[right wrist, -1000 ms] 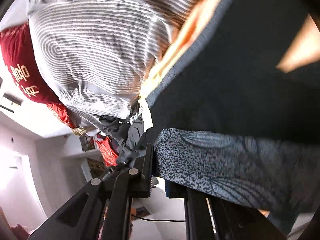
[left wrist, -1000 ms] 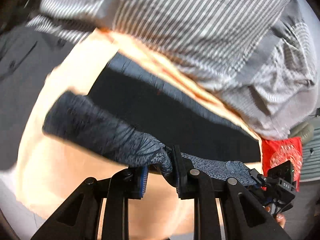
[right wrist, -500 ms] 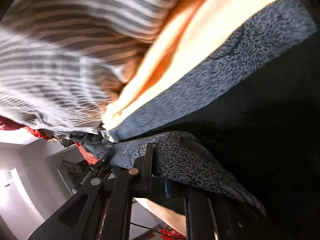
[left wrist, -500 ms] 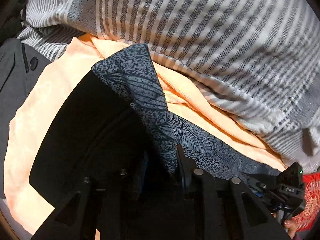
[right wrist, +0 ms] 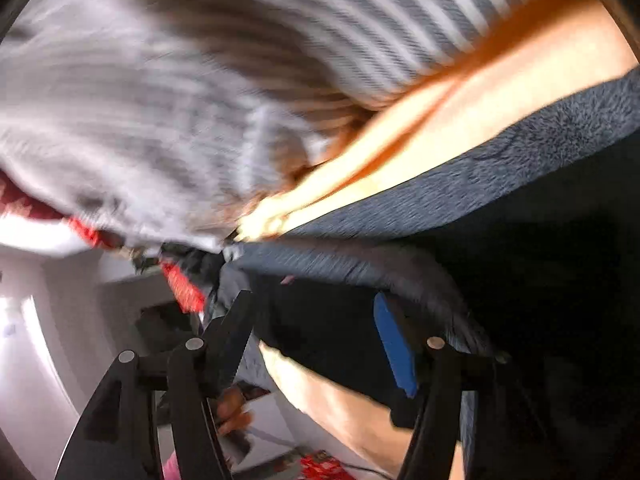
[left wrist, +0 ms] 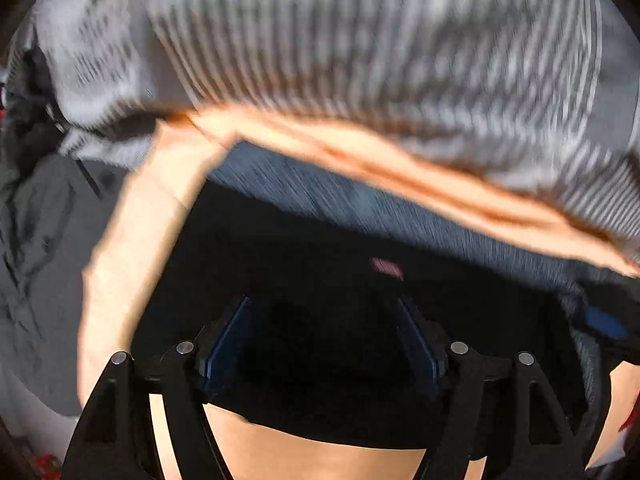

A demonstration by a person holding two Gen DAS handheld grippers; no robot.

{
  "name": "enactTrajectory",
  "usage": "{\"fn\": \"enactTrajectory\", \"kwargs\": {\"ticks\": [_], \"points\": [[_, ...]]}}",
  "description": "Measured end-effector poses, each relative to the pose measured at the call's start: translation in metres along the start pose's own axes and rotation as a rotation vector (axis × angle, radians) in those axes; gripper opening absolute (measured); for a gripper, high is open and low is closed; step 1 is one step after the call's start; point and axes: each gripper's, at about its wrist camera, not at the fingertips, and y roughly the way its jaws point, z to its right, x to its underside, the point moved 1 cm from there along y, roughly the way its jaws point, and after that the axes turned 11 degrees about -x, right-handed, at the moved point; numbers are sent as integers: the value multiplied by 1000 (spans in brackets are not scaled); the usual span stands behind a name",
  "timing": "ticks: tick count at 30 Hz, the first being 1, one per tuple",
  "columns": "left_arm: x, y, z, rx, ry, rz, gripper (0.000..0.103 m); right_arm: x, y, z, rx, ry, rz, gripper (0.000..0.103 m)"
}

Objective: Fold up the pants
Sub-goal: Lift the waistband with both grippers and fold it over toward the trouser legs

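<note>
1. Both tools have let go of the patterned hem they pinched a second ago.
2. Left tool (left wrist: 326,334): jaws opening, nothing gripped, dark pants (left wrist: 320,264) just beyond.
3. Right tool (right wrist: 320,328): jaws opening, pressing on nothing.
4. Pants lie on peach cloth (left wrist: 132,248); striped fabric (left wrist: 360,40) at 12 o'clock.
</note>
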Motion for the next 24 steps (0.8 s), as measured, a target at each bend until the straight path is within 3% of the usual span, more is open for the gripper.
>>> {"fn": "enactTrajectory", "kwargs": {"ticks": [2, 4, 6, 7, 9, 12, 14, 19, 24], "points": [[10, 17, 11, -27, 3, -33, 74, 13, 1, -1, -18, -2, -55, 66], [17, 27, 17, -74, 19, -19, 75, 24, 11, 12, 48, 10, -120, 66], [18, 24, 18, -91, 35, -4, 75, 25, 15, 34, 150, 24, -151, 57], [18, 22, 18, -97, 56, -15, 75, 22, 12, 44, 188, 35, -142, 41], [19, 15, 18, -129, 109, -18, 75, 15, -4, 50, 216, 41, -84, 39], [27, -3, 17, -154, 172, 8, 75, 17, -34, 30, 194, -13, 10, 47], [37, -12, 22, -142, 201, 11, 75, 32, -53, 10, 220, -86, 49, 67], [71, -44, 56, -45, 294, 32, 75, 96, -122, 10, 282, -91, 150, 68], [114, -62, 115, 47, 454, 65, 75, 209, -190, 35, 373, -42, 287, 68]]}}
